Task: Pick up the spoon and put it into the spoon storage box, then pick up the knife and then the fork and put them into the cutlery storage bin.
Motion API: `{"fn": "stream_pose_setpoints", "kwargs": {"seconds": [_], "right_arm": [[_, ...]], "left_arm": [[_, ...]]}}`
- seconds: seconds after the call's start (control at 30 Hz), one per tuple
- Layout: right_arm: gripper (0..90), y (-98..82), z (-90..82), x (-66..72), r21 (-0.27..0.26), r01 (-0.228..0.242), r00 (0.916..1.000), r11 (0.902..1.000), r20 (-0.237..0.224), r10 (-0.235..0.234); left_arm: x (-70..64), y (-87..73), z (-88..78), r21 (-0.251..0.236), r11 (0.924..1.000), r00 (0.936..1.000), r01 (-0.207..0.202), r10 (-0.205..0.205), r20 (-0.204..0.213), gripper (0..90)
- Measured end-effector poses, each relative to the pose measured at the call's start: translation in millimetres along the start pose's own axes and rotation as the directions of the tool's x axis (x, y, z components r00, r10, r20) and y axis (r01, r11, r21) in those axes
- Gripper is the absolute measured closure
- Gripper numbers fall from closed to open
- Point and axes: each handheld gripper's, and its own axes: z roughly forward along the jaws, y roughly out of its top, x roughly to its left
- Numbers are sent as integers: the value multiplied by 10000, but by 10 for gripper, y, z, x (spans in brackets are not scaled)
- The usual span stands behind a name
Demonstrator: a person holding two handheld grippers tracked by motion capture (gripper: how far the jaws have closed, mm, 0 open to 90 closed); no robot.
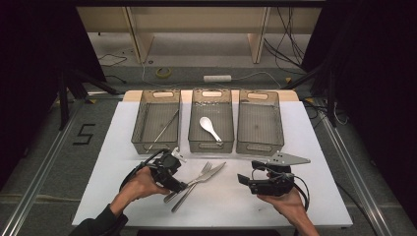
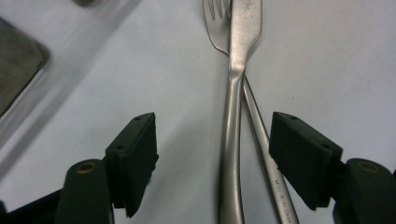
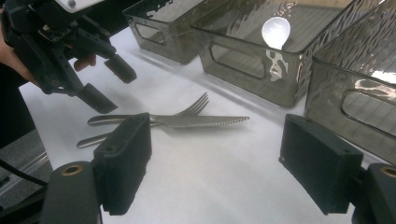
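Knife [image 2: 232,140] and fork [image 2: 261,154] lie crossed on the white table [image 1: 295,147], between the spread jaws of the left gripper [image 2: 212,154].
Thin, stiff, slippery steel; pinch one handle low. Right gripper [image 3: 224,163] hangs released, empty.

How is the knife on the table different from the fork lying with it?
The knife lies on top, crossing the fork beneath it. The knife ends in a straight serrated blade, the fork in curved tines. Both are plain silver metal, lying flat on the white table, handles between the left gripper's open jaws.
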Motion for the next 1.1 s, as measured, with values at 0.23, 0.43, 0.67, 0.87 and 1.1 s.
{"fn": "stream_pose_setpoints", "kwargs": {"seconds": [0.23,0.43,0.67,0.87,1.1], "right_arm": [[258,-21,4,15,101,22,10000,9999,-43,-22],[258,-26,24,27,184,127,9999,9997,-96,-126],[259,-28,37,20,253,155,9997,9996,-169,-151],[259,-32,47,38,348,240,9996,9991,-174,-234],[262,-38,36,51,358,233,9997,9991,-124,-229]], "left_arm": [[-42,-8,84,404,9990,9998,-199,199,-8,403],[-48,-14,112,579,9979,9995,-292,286,110,446],[-79,-32,159,840,9952,9987,-501,500,39,527],[-105,-25,186,861,9940,9977,-679,674,85,591],[-125,-22,244,955,9918,9962,-853,868,-114,667]]}}
